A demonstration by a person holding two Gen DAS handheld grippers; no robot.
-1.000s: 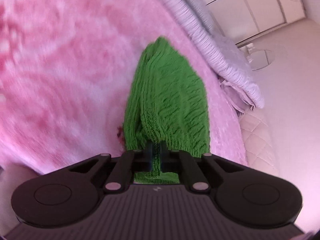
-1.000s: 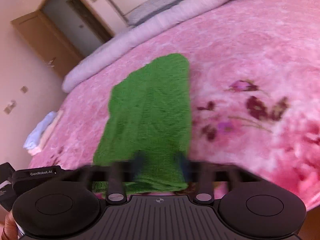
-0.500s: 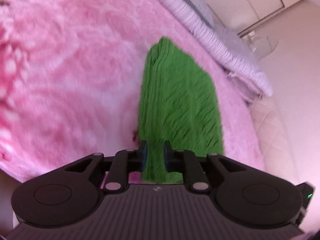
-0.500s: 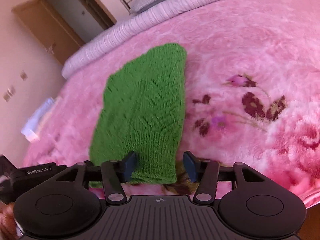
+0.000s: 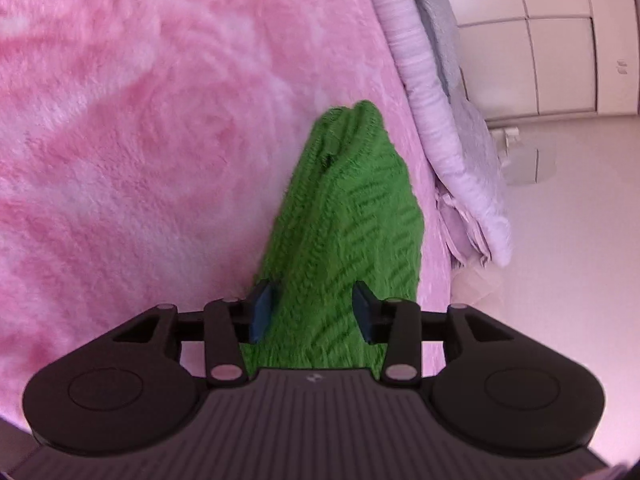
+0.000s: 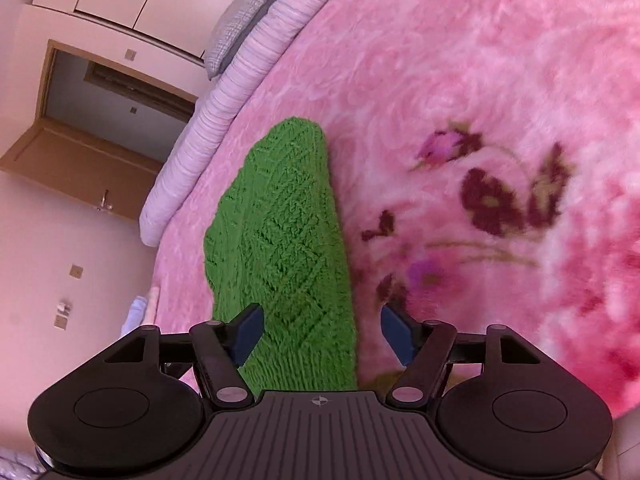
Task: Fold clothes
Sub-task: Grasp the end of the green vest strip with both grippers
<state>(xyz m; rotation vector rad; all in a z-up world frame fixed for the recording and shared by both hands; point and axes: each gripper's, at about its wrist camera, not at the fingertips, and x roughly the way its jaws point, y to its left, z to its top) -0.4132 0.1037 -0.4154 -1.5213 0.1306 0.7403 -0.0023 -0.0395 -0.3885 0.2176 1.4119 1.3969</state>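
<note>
A green knitted garment (image 5: pixel 352 216) lies folded into a long narrow strip on the pink floral blanket (image 5: pixel 132 128). It also shows in the right wrist view (image 6: pixel 288 232). My left gripper (image 5: pixel 313 312) is open, its jaws spread on either side of the garment's near end, not holding it. My right gripper (image 6: pixel 324 334) is open wide just above the other near end of the garment, with the cloth under the left jaw and the blanket (image 6: pixel 500 92) under the right jaw.
A rolled lilac quilt (image 5: pixel 424 80) and a grey pillow (image 6: pixel 240 36) lie along the bed's edge beyond the garment. A wardrobe (image 5: pixel 560 40) and floor lie past it. A doorway (image 6: pixel 100 108) is at the left of the right wrist view.
Both grippers have opened and let go of the garment, which now lies flat on the blanket. Both views have drawn closer to the cloth.
</note>
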